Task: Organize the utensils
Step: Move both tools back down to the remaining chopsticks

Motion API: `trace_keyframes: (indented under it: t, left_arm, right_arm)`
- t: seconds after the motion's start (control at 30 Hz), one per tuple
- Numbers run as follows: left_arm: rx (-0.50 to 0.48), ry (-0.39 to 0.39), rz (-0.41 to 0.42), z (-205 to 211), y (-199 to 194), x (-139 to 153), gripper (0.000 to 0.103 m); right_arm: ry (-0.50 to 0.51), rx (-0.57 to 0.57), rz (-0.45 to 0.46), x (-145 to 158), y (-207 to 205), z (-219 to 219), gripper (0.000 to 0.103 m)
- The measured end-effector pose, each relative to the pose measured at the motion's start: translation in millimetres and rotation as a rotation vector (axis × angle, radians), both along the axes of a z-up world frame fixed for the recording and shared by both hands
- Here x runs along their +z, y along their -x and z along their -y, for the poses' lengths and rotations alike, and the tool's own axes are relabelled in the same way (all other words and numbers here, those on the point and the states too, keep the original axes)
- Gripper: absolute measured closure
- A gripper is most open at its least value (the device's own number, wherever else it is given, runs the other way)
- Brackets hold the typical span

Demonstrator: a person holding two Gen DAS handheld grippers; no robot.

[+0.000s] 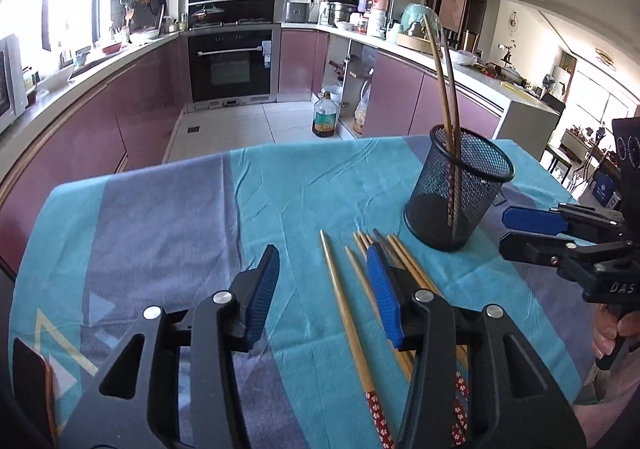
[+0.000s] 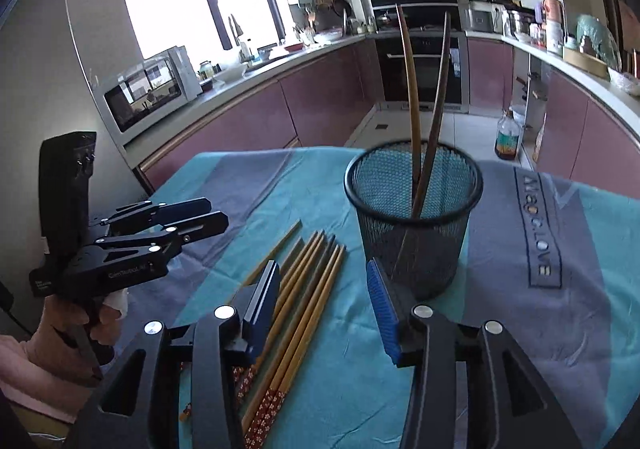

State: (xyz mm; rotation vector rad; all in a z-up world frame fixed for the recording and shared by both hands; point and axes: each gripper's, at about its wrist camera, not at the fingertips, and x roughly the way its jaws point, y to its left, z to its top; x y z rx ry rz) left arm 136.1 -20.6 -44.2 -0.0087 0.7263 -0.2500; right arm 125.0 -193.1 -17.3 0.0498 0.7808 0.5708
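Loose chopsticks (image 1: 352,325) partly hidden beneath left tongs (image 1: 324,289), patterned ends cut off at bottom edge

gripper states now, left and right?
Left gripper: open, holding nothing, above bamboo chopsticks.
Right gripper: open, holding nothing, near black mesh cup.

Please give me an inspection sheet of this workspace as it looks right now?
Surface: table under a blue and grey tablecloth, wrinkled.
Job's things: black mesh cup upright, two chopsticks standing in it; loose chopsticks lying flat beside the cup, roughly parallel.
Clutter: nothing seen on the cloth besides these.
Grippers: left gripper open, above the loose chopsticks, holding nothing; right gripper open, empty, near the cup.
Cables: one dark cable by the left hand, at the picture's edge.
Surroundings: kitchen with oven, microwave, crowded counters, oil bottle on the floor.
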Motion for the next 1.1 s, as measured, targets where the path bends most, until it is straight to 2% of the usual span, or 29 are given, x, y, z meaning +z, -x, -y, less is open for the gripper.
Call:
trace_keyframes:
  t: [0.13, 0.27, 0.4, 0.73, 1.1]
  left_arm:
    - [0.006, -0.005, -0.035, 0, 9, -20, 0.057]
    - [0.006, -0.011, -0.066, 6, 9, -30, 0.057]
    - [0.005, -0.012, -0.095, 12, 11, -34, 0.057]
    - [-0.017, -0.036, -0.118, 24, 10, -40, 0.057]
    - [-0.033, -0.055, -0.166, 36, -2, -53, 0.066]
  right_arm:
    - [0.040, -0.004, -0.054, -22, 3, -13, 0.060]
    - [0.070, -0.009, -0.070, -30, 4, -22, 0.061]
    - [0.087, -0.016, -0.093, -39, 3, -23, 0.068]
    - [0.097, -0.032, -0.116, -48, 1, -23, 0.073]
    - [0.134, -0.034, -0.098, -49, 1, -33, 0.073]
